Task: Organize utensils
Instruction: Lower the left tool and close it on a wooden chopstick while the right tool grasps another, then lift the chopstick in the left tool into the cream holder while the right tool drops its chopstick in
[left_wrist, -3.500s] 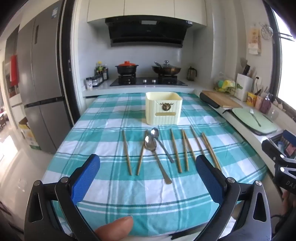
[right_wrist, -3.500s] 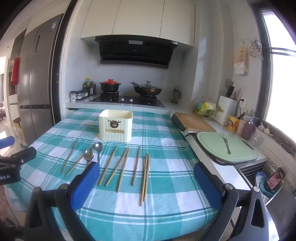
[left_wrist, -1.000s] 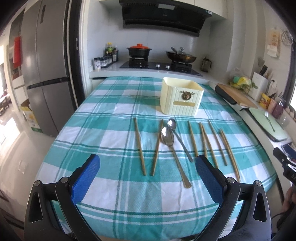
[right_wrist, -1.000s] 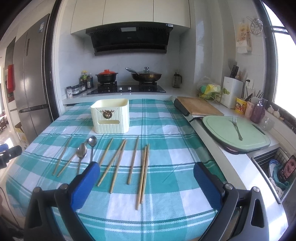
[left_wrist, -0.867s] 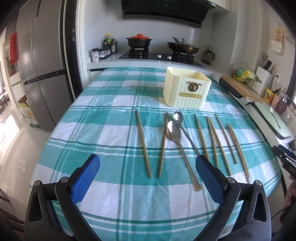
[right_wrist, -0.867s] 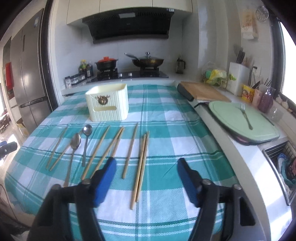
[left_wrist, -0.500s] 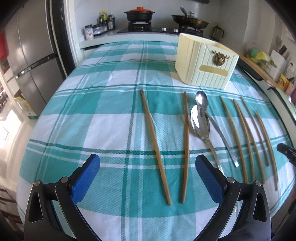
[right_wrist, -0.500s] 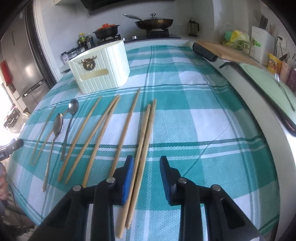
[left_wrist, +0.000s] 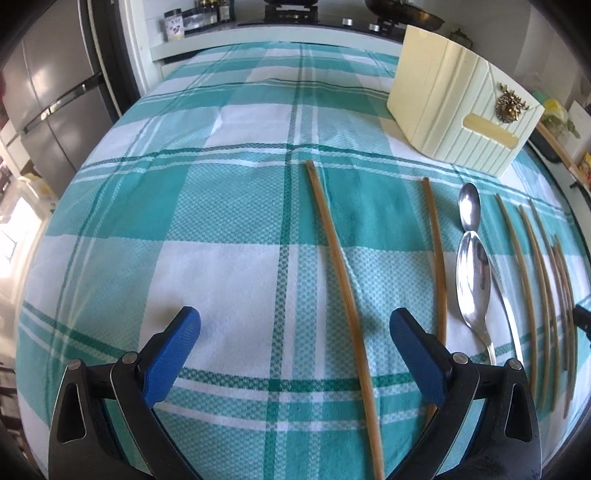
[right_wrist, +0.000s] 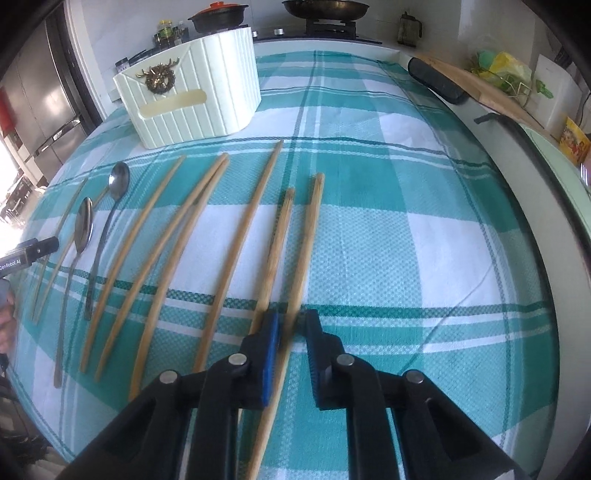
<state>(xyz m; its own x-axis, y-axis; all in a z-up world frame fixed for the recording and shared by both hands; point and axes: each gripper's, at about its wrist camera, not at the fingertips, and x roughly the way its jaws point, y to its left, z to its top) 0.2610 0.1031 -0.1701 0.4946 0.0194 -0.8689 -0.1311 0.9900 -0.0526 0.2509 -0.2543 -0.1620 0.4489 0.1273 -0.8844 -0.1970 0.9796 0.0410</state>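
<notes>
Several wooden chopsticks and two metal spoons lie in a row on the teal checked tablecloth (left_wrist: 221, 258). A cream ribbed holder (left_wrist: 461, 107) stands behind them; it also shows in the right wrist view (right_wrist: 192, 99). My left gripper (left_wrist: 295, 332) is open, low over the cloth, with the leftmost chopstick (left_wrist: 340, 280) running between its blue pads. My right gripper (right_wrist: 290, 332) has nearly closed around the rightmost chopstick (right_wrist: 306, 236), with the neighbouring chopstick (right_wrist: 275, 251) just outside its left pad. The two spoons (left_wrist: 474, 273) lie right of the left gripper.
A stove with pots (right_wrist: 321, 11) sits at the table's far end. A cutting board and black handle (right_wrist: 436, 81) lie on the counter to the right. A fridge (left_wrist: 48, 96) stands at the left. The left gripper's body (right_wrist: 29, 251) shows at the left edge.
Both grippers have dropped close to the cloth. The right gripper has narrowed from wide open to almost shut around the rightmost chopstick. The left gripper stays open and moved toward the leftmost chopstick.
</notes>
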